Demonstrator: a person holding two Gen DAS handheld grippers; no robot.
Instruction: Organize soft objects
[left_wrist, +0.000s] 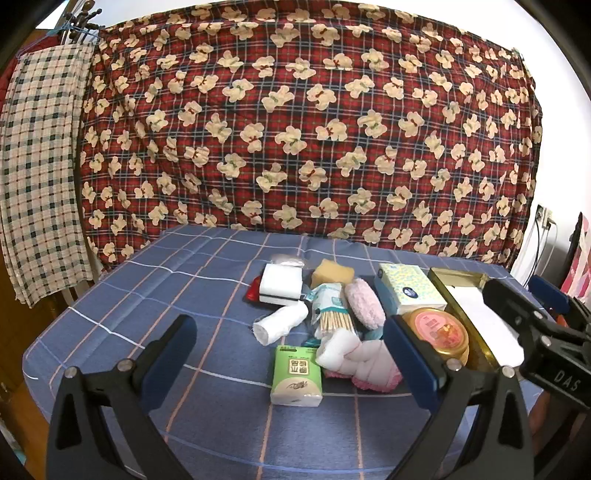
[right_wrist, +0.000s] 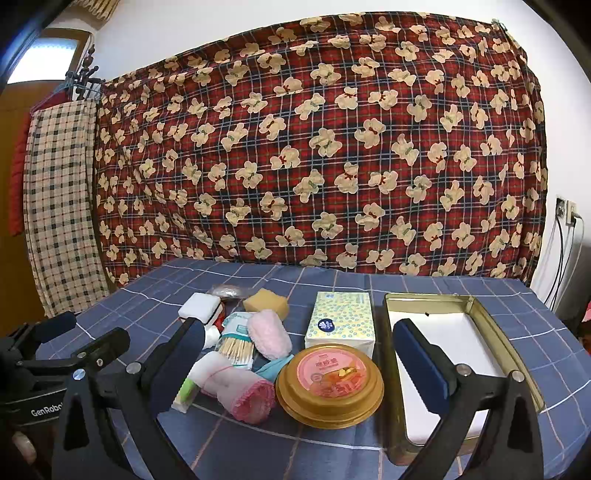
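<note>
Both tongs, the left gripper (left_wrist: 290, 350) and right gripper (right_wrist: 299, 354), we held spread wide and empty above the heap of soft things (left_wrist: 325, 325) at frame centre, presumably ready to sort them into the bare gold tin (right_wrist: 495, 328) at right.

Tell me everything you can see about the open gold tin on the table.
The gold tin is a rectangular, metal-looking box with low walls in a dull gold finish and no lid on it. Its floor is lined with something flat and white, and nothing else shows inside. It sits flat on the blue checked tablecloth at the right end of the clutter, just right of the tissue box and the round gold lid. Neither gripper touches it.
</note>
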